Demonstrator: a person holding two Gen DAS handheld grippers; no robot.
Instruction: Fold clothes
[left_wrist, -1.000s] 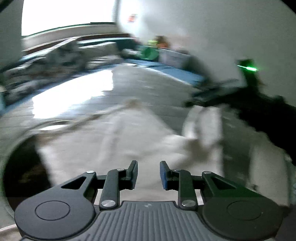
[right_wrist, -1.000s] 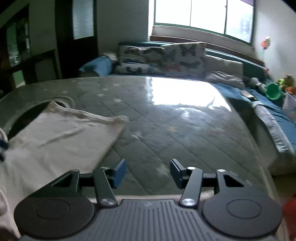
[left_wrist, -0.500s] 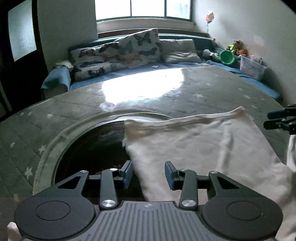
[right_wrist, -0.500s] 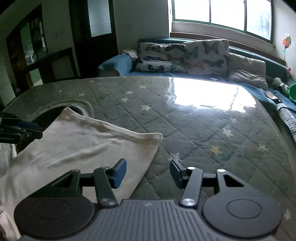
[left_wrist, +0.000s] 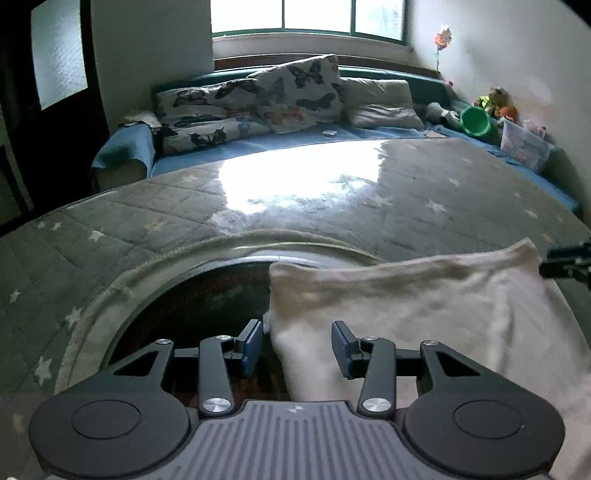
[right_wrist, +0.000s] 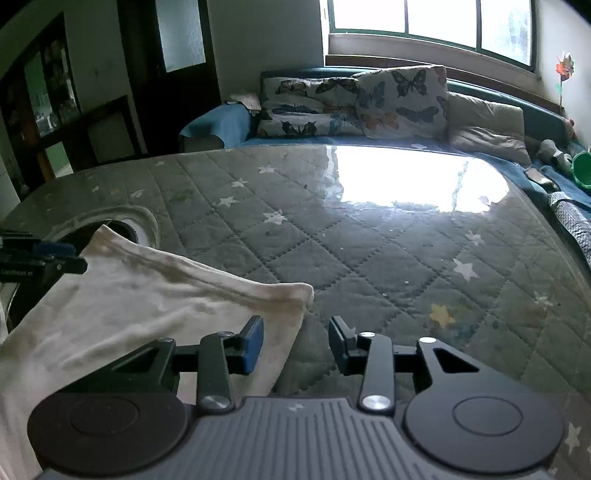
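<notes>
The near part of the cream cloth (left_wrist: 406, 306) is cut off by the picture edge and hidden behind both tools. It lies flat on the quilted grey bench (right_wrist: 369, 251), with its left corner over a round dark opening (left_wrist: 192, 306). It looks pale, slightly stained and softly creased. The left tongs (left_wrist: 297, 345) and the right tongs (right_wrist: 295, 341) are both spread, holding nothing.

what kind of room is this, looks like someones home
Most likely a lived-in room at home, a living room or bedroom. A blue couch with butterfly pillows sits under a window, toys lie along the wall, and a white garment is spread on a quilted star-print cover.
</notes>
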